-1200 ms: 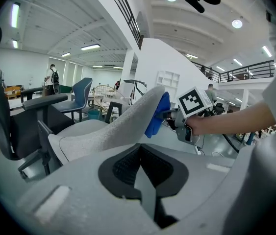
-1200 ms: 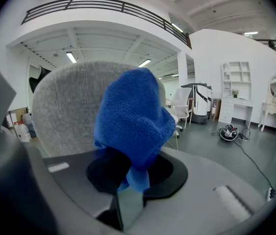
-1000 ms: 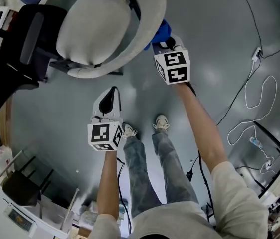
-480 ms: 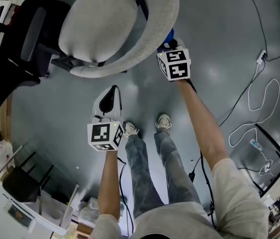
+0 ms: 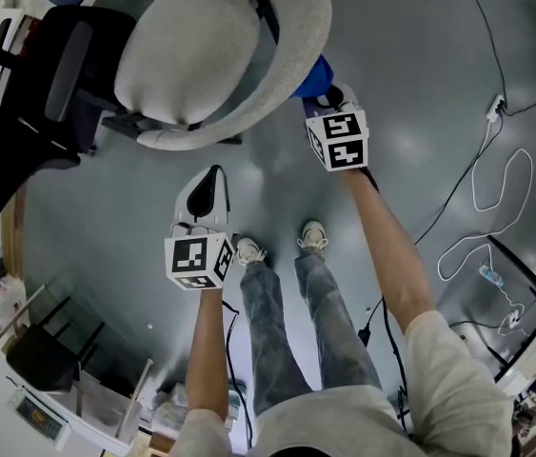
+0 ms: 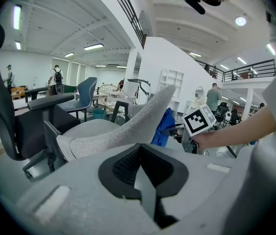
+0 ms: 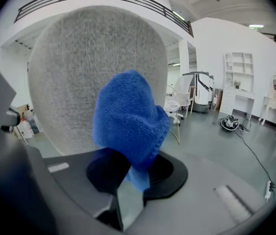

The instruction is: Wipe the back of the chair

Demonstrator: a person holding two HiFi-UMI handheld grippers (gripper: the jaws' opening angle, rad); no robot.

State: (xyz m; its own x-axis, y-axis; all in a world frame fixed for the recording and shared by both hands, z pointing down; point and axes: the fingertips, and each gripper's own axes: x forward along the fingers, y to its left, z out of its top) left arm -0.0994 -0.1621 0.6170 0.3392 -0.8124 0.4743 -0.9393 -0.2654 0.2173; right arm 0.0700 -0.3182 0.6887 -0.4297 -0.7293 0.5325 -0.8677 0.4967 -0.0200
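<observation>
A chair with a grey fabric back [image 5: 298, 60] and seat [image 5: 187, 50] stands on the floor ahead of me. My right gripper [image 5: 323, 91] is shut on a blue cloth [image 5: 315, 74] and holds it at the rear face of the chair back. In the right gripper view the blue cloth [image 7: 128, 114] bunches up from the jaws in front of the grey chair back [image 7: 79, 67]. My left gripper [image 5: 212, 181] hangs lower, apart from the chair, jaws shut on nothing. The left gripper view shows the chair back [image 6: 138, 124] side-on, with the cloth [image 6: 163, 129] behind it.
A black office chair [image 5: 49, 74] stands close on the left of the grey one. White and black cables [image 5: 496, 188] trail over the floor at the right. My feet [image 5: 310, 234] are below the grippers. Shelving and boxes [image 5: 49, 388] fill the lower left.
My right gripper has slid a little down the chair back with the cloth, and more of the cloth now shows. The left gripper has barely moved.
</observation>
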